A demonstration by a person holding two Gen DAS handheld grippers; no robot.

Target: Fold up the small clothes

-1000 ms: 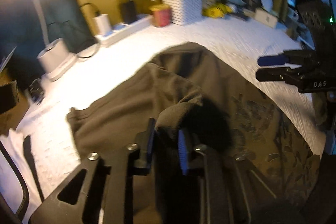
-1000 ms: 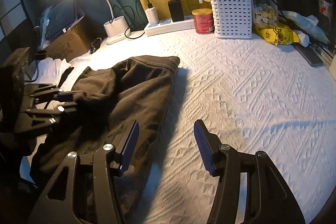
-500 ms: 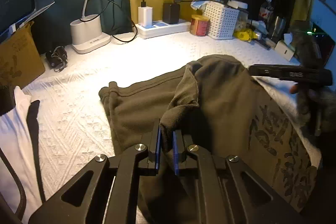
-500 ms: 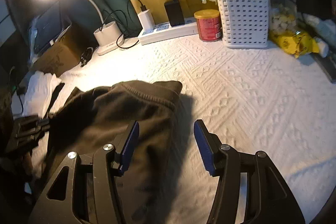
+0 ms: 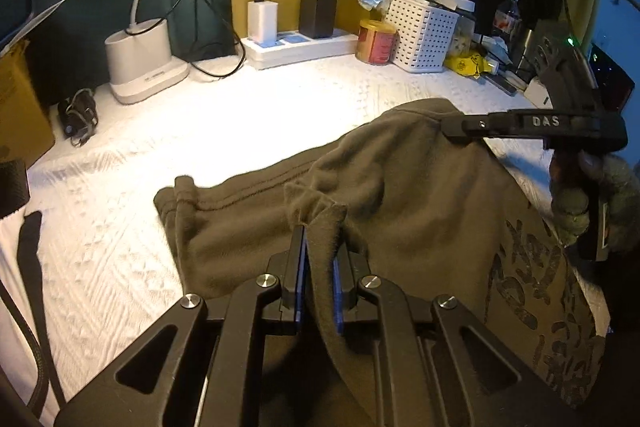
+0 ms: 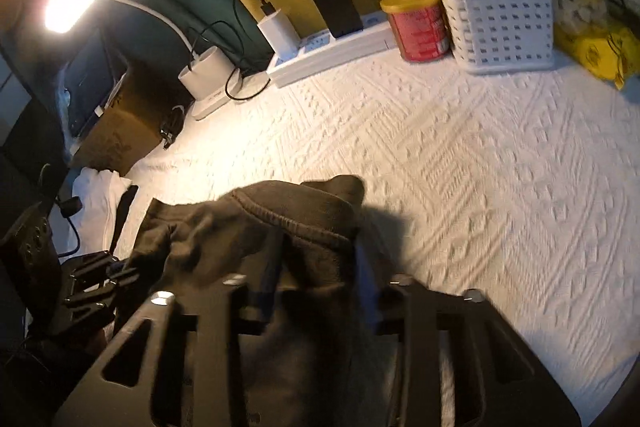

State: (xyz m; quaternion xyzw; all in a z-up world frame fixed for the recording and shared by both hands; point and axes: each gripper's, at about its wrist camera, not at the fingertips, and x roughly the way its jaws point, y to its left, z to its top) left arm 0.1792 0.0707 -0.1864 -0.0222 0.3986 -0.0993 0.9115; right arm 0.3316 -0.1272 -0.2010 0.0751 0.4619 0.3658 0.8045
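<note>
A dark olive garment with a printed pattern lies on the white textured bedspread. My left gripper is shut on a raised fold of its fabric near the middle. In the right wrist view the garment shows its ribbed hem, and my right gripper straddles that hem with its jaws closing. A pale strip still shows between the cloth and the right-hand finger. The right gripper is seen edge-on at the garment's far edge, held by a gloved hand. The left gripper sits low at the left.
Along the back stand a lamp base, a power strip with chargers, a red can and a white basket. A cardboard box and white cloth lie at the left.
My right gripper slid left over the garment's hem and its jaws narrowed around it. My left gripper kept its pinch on the fold and shifted with it across the cloth.
</note>
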